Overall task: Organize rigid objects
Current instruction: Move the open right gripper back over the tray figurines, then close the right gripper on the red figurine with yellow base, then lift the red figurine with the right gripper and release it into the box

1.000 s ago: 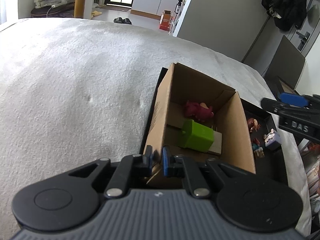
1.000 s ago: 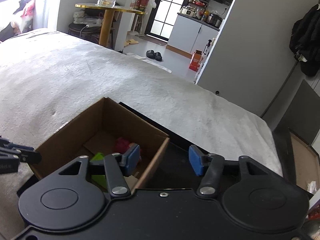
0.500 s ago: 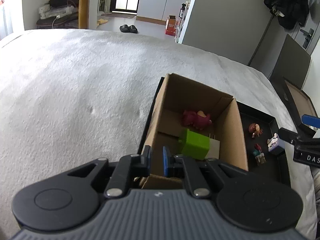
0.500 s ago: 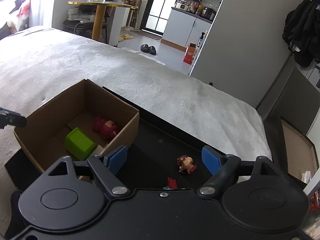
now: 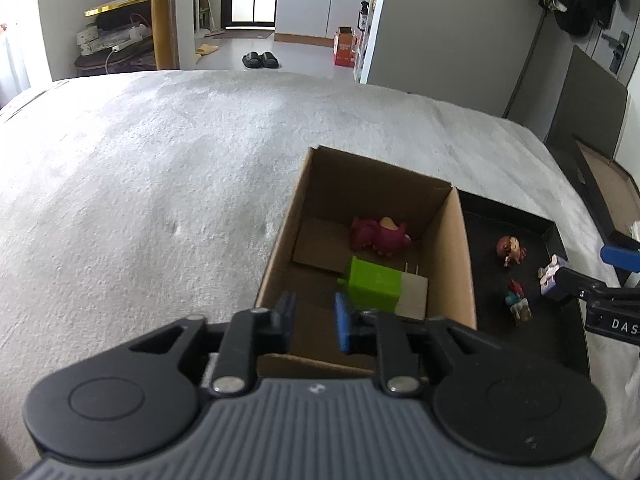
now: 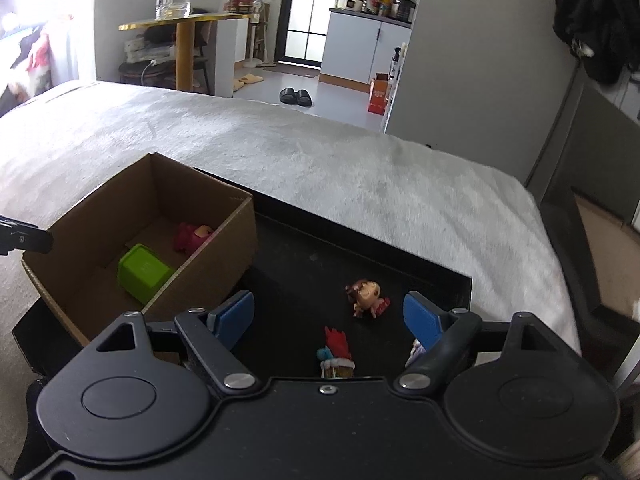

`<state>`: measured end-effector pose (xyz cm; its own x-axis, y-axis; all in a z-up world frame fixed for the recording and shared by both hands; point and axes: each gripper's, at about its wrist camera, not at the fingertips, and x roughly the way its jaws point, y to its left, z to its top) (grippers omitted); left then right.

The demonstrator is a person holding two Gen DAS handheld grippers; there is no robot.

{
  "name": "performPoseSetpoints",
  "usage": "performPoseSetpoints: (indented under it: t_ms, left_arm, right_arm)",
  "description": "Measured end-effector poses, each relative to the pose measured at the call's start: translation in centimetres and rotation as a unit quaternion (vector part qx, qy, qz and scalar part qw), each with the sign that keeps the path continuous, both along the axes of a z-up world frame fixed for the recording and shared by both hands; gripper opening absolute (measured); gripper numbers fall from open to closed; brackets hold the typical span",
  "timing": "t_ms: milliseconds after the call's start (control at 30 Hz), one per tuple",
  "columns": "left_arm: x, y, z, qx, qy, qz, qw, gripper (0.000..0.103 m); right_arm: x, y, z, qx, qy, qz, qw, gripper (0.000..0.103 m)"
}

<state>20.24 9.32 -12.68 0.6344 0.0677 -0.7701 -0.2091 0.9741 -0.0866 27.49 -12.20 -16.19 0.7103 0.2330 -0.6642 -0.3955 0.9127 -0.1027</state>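
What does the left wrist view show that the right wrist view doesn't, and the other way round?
Only the left wrist view shows the left gripper, jaws opening over the cardboard box with nothing between them, and the whole lilac toy. Only the right wrist view shows the right gripper wide open over the black tray. Both share the green block, pink toy, round-headed figurine and red-crested figurine.
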Motion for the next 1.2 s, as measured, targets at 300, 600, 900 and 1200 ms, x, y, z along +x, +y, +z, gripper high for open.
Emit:
performPoseSetpoints:
  t_ms: [300,600,900,1200]
  left_arm:
    - [0.9,-3.0,-0.2,0.036,0.023,-0.009,0.9991,0.065]
    - [1.9,-6.0,0.2,0.070,0.026,-0.020,0.9970,0.071]
    - [2.6,-8.2,0.3,0.089,0.029,-0.038,0.9949,0.072]
    - [2.6,-9.1,0.9,0.087,0.024,-0.041,0.9951,0.073]
  right_arm:
    - [1.2,-2.9,-3.5,0.049,0.051,-0.026,0.997,0.072]
    - [2.1,-5.0,-7.6,0.082,0.096,-0.038,0.991,0.048]
    - [3.3,-6.2,-9.6,0.122,0.107,-0.032,0.986,0.045]
    - [3.4,-6.2,-9.9,0.113,0.130,-0.022,0.985,0.030]
